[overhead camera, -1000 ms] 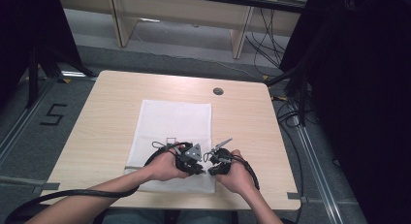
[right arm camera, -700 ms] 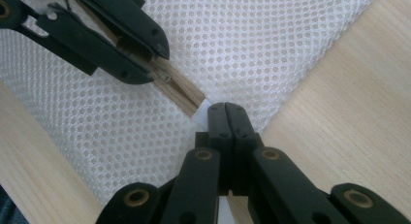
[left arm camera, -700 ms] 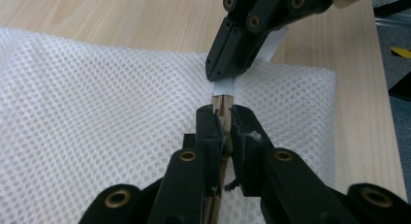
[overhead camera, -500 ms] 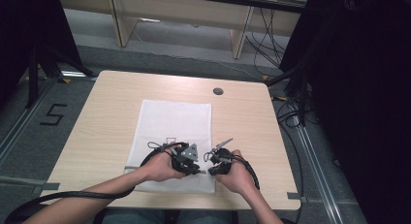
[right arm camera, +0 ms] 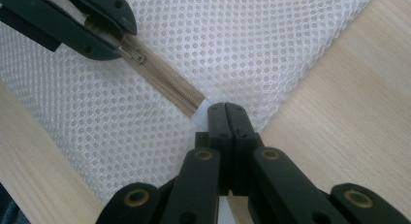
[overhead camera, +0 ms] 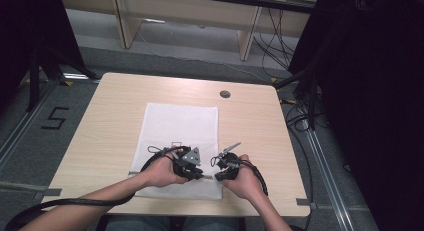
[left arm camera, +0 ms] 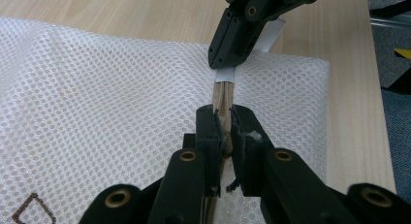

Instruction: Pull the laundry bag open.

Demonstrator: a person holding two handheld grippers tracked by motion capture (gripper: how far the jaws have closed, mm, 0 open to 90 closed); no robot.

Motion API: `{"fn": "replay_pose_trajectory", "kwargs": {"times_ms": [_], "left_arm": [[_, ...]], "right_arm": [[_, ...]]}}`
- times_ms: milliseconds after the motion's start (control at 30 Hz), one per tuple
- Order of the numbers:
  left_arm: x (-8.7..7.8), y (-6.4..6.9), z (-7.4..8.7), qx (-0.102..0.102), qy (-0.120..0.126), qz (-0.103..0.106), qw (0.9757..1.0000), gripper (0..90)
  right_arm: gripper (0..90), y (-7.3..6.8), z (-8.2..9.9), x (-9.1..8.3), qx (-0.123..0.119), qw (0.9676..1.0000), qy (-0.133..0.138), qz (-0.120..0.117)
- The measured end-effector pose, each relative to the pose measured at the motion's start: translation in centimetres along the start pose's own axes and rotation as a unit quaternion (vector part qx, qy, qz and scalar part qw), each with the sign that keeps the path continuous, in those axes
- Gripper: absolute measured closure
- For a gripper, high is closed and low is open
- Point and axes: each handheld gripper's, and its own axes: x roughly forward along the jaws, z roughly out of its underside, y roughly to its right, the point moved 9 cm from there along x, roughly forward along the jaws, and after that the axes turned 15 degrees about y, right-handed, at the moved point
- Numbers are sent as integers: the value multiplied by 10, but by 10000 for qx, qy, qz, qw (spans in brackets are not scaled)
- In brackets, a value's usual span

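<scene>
I keep the left gripper point(left arm camera: 222, 129) clamped on the zipper point(right arm camera: 162, 83) slider; since a second ago it has barely shifted. The right gripper point(right arm camera: 226, 110), closed tight, pins the mesh bag point(overhead camera: 181, 123) at the zipper's end just ahead of its jaws. Zipping appears stalled.

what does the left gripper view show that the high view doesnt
Left gripper view: the left gripper shut on the tan zipper of the white mesh bag, the right gripper pinching the zipper's white end tab.
High view: the whole light wooden table, both hands, the floor mark.
Both: the bag and both grippers close together at its near edge.
</scene>
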Motion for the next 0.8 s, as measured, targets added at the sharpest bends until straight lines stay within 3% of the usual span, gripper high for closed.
{"fn": "replay_pose_trajectory", "kwargs": {"times_ms": [367,467,567,633,667,800], "left_arm": [[-1,1,1,-20,22,19,10000,824],[-1,0,1,48,-1,22,10000,824],[-3,1,3,-19,10,-5,10000,824],[-5,-1,3,92,-2,2,10000,824],[-5,0,4,-40,11,-4,10000,824],[-7,-1,5,-10,16,-13,10000,824]], "right_arm": [[900,1,0,0,-27,10000,15,-40],[900,-2,1,-1,124,9999,-30,-23],[900,1,0,0,-26,10000,16,-40],[900,-1,1,-1,107,9999,-27,-17],[900,-2,1,-1,112,9999,-30,-18],[900,-2,1,-1,111,9999,-26,-15]]}}
